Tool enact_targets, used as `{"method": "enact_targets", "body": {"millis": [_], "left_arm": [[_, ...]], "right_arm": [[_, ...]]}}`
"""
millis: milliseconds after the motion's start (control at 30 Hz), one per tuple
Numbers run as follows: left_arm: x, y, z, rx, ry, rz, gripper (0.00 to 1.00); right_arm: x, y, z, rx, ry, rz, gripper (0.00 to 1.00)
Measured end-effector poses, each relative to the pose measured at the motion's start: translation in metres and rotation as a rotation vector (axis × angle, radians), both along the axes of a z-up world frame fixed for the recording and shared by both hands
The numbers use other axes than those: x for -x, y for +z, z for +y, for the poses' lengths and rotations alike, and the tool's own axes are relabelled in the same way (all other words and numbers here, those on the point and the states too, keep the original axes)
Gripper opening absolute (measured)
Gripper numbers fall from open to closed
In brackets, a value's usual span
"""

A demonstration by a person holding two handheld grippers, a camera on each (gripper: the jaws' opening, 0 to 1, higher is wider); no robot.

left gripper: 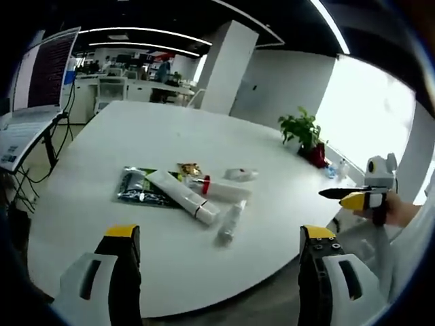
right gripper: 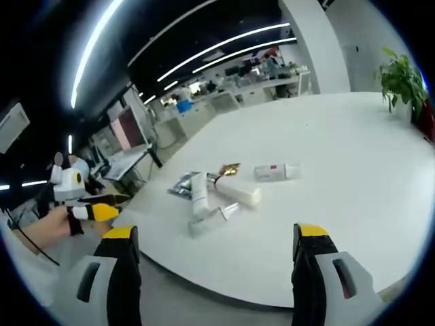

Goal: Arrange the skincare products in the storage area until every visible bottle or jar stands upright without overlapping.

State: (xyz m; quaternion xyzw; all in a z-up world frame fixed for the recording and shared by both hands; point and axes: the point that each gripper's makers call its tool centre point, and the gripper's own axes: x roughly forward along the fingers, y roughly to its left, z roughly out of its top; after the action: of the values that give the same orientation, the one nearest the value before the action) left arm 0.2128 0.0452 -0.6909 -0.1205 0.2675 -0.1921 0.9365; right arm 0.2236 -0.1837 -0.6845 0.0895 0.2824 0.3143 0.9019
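Several skincare products lie flat in a loose heap on the white round table (left gripper: 102, 149). A long white tube (left gripper: 182, 195) rests partly on a dark foil packet (left gripper: 139, 187). Beside them lie a white tube with a red cap (left gripper: 221, 188), a small clear bottle (left gripper: 230, 224), a gold sachet (left gripper: 189, 168) and a pale bottle (left gripper: 241, 174). My left gripper (left gripper: 221, 272) is open, short of the table edge. In the right gripper view the same heap shows: long tube (right gripper: 198, 192), clear bottle (right gripper: 212, 221), red-labelled bottle (right gripper: 275, 172). My right gripper (right gripper: 214, 272) is open, also off the table.
A potted plant (left gripper: 302, 132) stands at the table's far edge. A screen on a stand (left gripper: 41, 75) with hanging cables is off the table to the left. The right gripper (left gripper: 353, 198), held by a hand, hovers beyond the table's right rim. Office desks fill the background.
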Motion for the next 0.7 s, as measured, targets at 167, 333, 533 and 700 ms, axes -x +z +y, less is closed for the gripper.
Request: {"method": "enact_targets", "body": {"millis": [167, 333, 533, 700], "left_arm": [[-0.001, 0.0, 0.002, -0.011, 0.004, -0.006, 0.89], [-0.001, 0.0, 0.002, -0.001, 0.009, -0.006, 0.89], [0.0, 0.0, 0.002, 0.001, 0.008, -0.002, 0.89], [0.0, 0.0, 0.0, -0.004, -0.001, -0.002, 0.88]], "right_arm": [[-0.006, -0.008, 0.005, 0.016, 0.026, 0.007, 0.91], [-0.007, -0.013, 0.007, 0.031, 0.046, 0.015, 0.91], [-0.009, -0.015, 0.007, 0.042, 0.055, 0.019, 0.91], [-0.018, -0.013, 0.008, 0.046, 0.068, 0.012, 0.9]]}}
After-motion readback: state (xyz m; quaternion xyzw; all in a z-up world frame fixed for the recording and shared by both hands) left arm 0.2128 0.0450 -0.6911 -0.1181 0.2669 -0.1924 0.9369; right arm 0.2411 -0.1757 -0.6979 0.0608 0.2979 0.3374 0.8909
